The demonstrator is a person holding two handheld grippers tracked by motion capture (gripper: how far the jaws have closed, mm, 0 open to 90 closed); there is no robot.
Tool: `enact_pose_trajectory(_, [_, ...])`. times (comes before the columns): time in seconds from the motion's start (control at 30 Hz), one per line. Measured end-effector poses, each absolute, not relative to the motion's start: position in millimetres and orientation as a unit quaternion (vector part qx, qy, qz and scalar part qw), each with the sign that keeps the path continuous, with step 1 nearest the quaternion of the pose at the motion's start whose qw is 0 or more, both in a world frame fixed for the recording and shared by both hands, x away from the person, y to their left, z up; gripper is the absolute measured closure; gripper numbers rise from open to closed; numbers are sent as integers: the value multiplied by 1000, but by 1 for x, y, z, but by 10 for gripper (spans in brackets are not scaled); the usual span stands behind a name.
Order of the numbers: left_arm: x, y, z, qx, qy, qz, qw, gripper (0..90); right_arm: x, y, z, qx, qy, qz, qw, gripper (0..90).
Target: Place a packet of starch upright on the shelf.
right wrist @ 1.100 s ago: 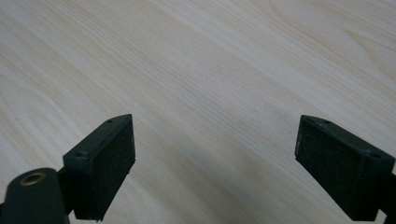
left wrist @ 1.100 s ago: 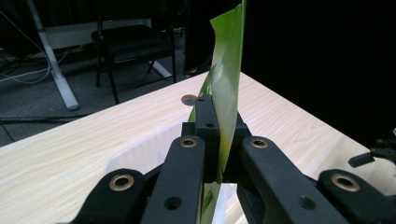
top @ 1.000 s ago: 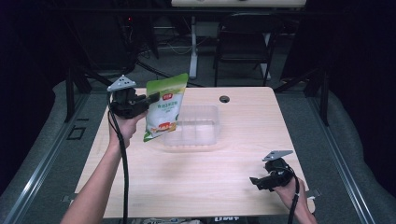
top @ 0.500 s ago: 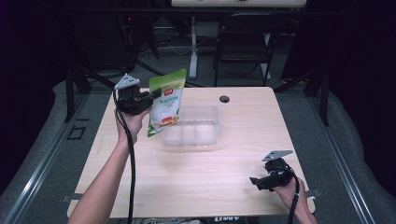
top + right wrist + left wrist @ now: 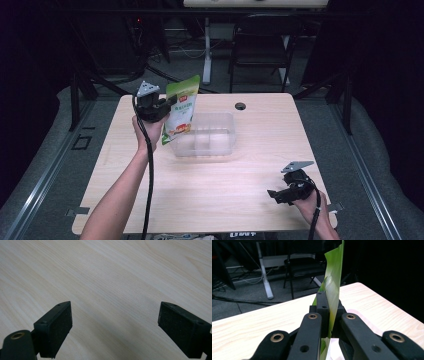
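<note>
A green snack pouch (image 5: 181, 110) with a red label hangs upright at the left end of a clear plastic bin (image 5: 205, 135) on the wooden table. My left gripper (image 5: 165, 107) is shut on the pouch's left edge. In the left gripper view the jaws pinch the thin green pouch (image 5: 333, 287) between them, my left gripper (image 5: 329, 315) pointing across the table. My right gripper (image 5: 274, 194) rests low near the table's front right corner, jaws wide open. In the right gripper view my right gripper (image 5: 115, 320) has bare wood between its pads (image 5: 60, 327).
The light wooden table (image 5: 150, 190) has a small round cable hole (image 5: 240, 106) near its far edge. A black chair (image 5: 260, 50) and a white desk leg (image 5: 206, 55) stand behind the table on the grey floor. Dark surroundings lie on both sides.
My left gripper has carried the pouch rightward and a little lower, bringing it against the bin's left end. The right gripper has stayed where it was.
</note>
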State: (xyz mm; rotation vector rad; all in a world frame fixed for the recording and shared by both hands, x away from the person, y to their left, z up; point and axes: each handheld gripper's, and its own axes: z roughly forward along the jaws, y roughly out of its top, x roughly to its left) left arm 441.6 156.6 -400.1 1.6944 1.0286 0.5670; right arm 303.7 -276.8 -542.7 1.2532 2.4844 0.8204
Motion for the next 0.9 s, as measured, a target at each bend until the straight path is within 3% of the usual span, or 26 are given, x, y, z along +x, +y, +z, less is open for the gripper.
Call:
enact_pose_trajectory(0.57, [462, 142, -434, 691, 465, 230, 504, 894, 303, -277, -543, 430, 849, 285, 119, 116])
enact_pose_trajectory(0.9, [463, 145, -450, 709, 460, 227, 485, 890, 303, -277, -543, 429, 851, 280, 121, 116])
